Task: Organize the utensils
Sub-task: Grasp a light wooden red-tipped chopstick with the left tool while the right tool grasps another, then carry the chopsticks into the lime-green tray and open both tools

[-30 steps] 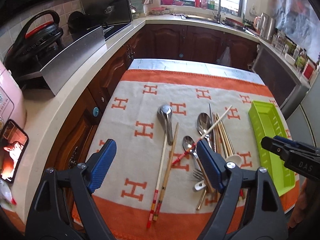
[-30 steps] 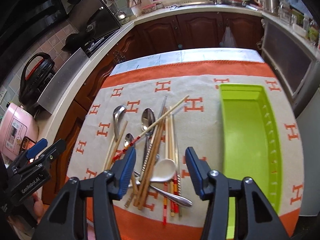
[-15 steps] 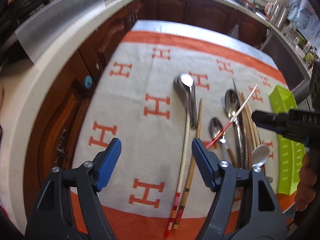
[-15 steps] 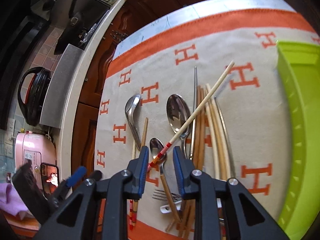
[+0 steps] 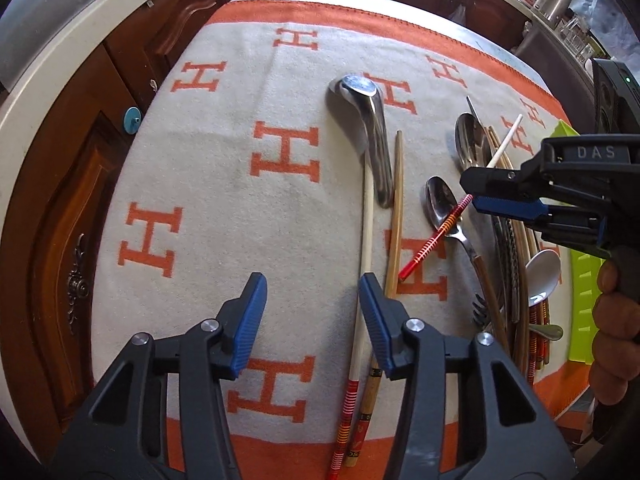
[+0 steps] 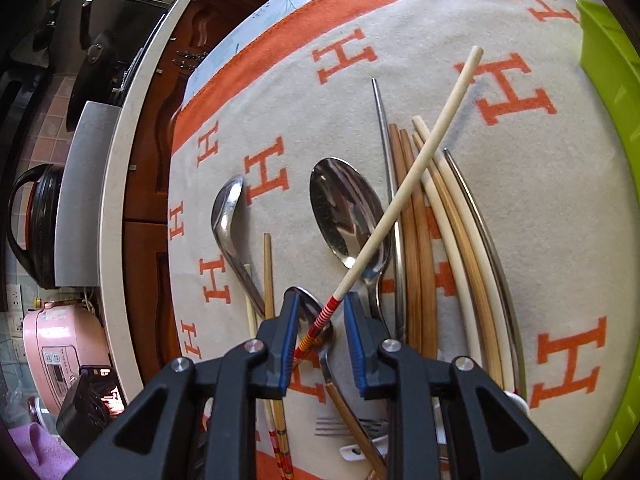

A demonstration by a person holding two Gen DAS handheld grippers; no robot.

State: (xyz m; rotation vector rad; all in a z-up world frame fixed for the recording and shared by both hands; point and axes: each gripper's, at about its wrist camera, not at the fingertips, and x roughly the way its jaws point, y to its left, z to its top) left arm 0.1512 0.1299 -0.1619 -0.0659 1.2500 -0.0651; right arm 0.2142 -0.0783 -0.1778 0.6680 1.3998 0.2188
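Utensils lie on an orange and cream cloth [image 5: 224,216]. My right gripper [image 6: 319,318] is open, its jaws straddling a cream chopstick with a red striped end [image 6: 404,188] that lies slanted across a large steel spoon [image 6: 344,208] and a bundle of chopsticks [image 6: 440,216]. In the left wrist view the right gripper [image 5: 480,192] sits over that chopstick [image 5: 440,232]. My left gripper [image 5: 310,316] is open and empty, low over the cloth, beside a long cream chopstick [image 5: 366,240], a brown chopstick [image 5: 396,208] and a steel ladle spoon [image 5: 370,136].
A green tray [image 6: 612,92] lies at the cloth's right side. A small spoon [image 5: 442,204], a fork [image 6: 352,426] and a white ceramic spoon [image 5: 542,276] lie in the pile. A counter with a pink cooker [image 6: 64,348] runs along the left.
Both grippers have dropped closer to the cloth. The right gripper has moved forward around the slanted chopstick's red end. The left gripper's jaws have narrowed somewhat.
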